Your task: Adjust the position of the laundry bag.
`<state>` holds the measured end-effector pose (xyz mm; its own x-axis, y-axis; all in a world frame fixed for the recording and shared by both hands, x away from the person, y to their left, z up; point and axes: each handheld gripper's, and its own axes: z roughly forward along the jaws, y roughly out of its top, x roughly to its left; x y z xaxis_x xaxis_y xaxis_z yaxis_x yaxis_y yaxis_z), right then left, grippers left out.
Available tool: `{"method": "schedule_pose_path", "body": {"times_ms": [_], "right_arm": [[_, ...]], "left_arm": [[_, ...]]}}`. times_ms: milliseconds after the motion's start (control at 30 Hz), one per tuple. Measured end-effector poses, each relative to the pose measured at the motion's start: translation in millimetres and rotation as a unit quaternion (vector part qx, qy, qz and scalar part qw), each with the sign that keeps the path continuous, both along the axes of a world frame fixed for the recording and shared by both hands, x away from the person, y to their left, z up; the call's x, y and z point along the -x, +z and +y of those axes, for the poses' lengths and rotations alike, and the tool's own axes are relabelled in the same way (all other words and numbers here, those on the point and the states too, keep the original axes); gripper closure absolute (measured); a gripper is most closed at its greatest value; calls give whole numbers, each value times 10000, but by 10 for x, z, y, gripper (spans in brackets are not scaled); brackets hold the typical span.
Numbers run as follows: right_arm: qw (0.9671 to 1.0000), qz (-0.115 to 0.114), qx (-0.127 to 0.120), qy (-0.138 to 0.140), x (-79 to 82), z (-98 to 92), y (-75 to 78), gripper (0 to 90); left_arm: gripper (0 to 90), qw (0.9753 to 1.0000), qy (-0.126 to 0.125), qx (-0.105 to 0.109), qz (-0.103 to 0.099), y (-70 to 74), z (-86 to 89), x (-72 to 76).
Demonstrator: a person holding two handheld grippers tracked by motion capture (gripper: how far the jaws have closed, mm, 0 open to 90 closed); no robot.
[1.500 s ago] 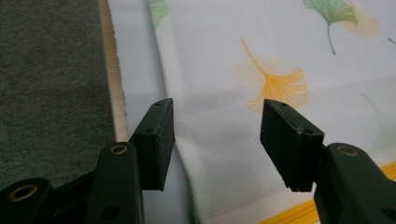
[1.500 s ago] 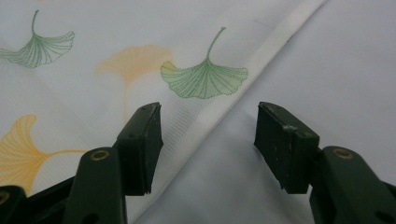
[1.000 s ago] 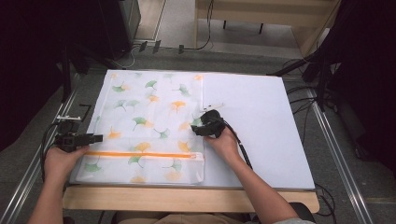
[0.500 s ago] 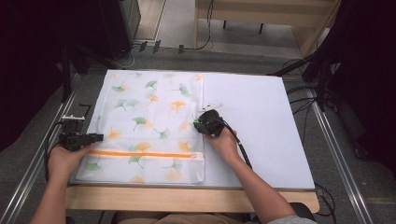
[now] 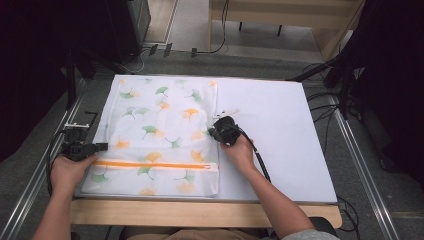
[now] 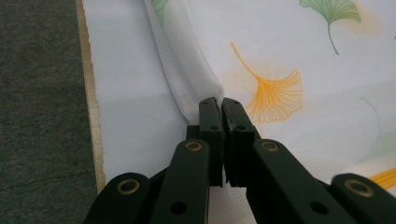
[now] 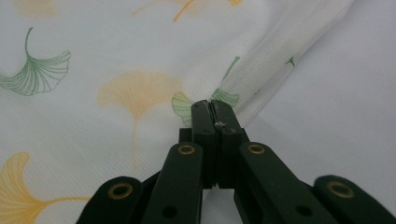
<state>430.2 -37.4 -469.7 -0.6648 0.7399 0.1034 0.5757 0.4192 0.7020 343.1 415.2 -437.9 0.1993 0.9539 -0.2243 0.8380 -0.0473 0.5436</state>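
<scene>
My left gripper (image 6: 222,103) had its jaws pinched on the left edge of the bag (image 5: 160,125), which lay flat on the table (image 5: 280,140); my right gripper (image 7: 215,106) was clamped likewise on the bag's right edge, fabric bunched at both tips.

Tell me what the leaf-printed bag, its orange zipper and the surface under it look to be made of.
Leaf-printed bag: fine white mesh fabric, probably synthetic; the left gripper view shows a tiny grid weave, slightly see-through and matte. Orange zipper: a narrow band, likely plastic or nylon, too small to confirm. White surface: smooth, matte sheet over a wooden board, whose pale grained edge shows at the front.
</scene>
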Motion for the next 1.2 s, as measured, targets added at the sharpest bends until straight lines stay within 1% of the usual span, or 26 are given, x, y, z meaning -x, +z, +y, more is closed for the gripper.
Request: {"method": "schedule_pose_path", "body": {"times_ms": [67, 133, 233, 267, 333, 367, 400, 433, 500, 567, 667, 733, 800, 867, 967, 1100, 1200], "right_arm": [[10000, 21, -25, 25, -8, -11, 9, 900], [10000, 43, 21, 28, -8, -16, 17, 900], [10000, 49, 54, 48, -26, -42, 19, 900], [9999, 101, 39, 19, -28, -51, 23, 900], [9999, 112, 40, 16, -35, -63, 27, 900], [9999, 100, 57, 7, -47, -93, 34, 900], [9999, 141, 49, -14, -48, -112, 43, 900], [9999, 160, 37, -30, -51, -134, 51, 900], [9998, 179, 35, -42, -63, -186, 63, 900], [9994, 317, 24, -120, -75, -249, 81, 900], [9991, 348, 42, -228, -87, -366, 106, 900], [9987, 386, 33, -319, -95, -458, 123, 900], [9982, 421, -8, -420, -101, -556, 138, 900], [9980, 412, 5, -484, -106, -659, 146, 900], [9974, 416, -23, -581, -109, -808, 145, 900], [9960, 461, -26, -766, -97, -989, 140, 900], [9950, 465, -23, -887, -90, -1109, 144, 900]], "left_arm": [[895, 10000, -10, 45, 2, 9, 3, 0], [900, 9999, -8, 106, 37, 15, -9, -1], [900, 9999, -61, 135, 48, 23, -24, -3], [900, 9999, -71, 146, 28, 27, -33, -2], [900, 9998, -71, 188, 15, 33, -45, -1], [900, 9997, -112, 214, -18, 52, -71, 0], [900, 9997, -112, 214, -18, 52, -71, 0], [900, 9995, -170, 267, -45, 68, -101, -3], [900, 9992, -238, 304, -62, 79, -149, -16], [900, 9991, -325, 286, -41, 90, -219, -36], [900, 9984, -497, 266, -33, 105, -347, -72], [900, 9977, -614, 279, -32, 114, -428, -101], [900, 9967, -732, 338, -29, 116, -507, -133], [900, 9957, -854, 356, 5, 109, -598, -166], [900, 9938, -1043, 373, 42, 101, -736, -217], [899, 9917, -1232, 380, 23, 110, -895, -278], [898, 9893, -1396, 422, 51, 100, -1005, -306]]}}
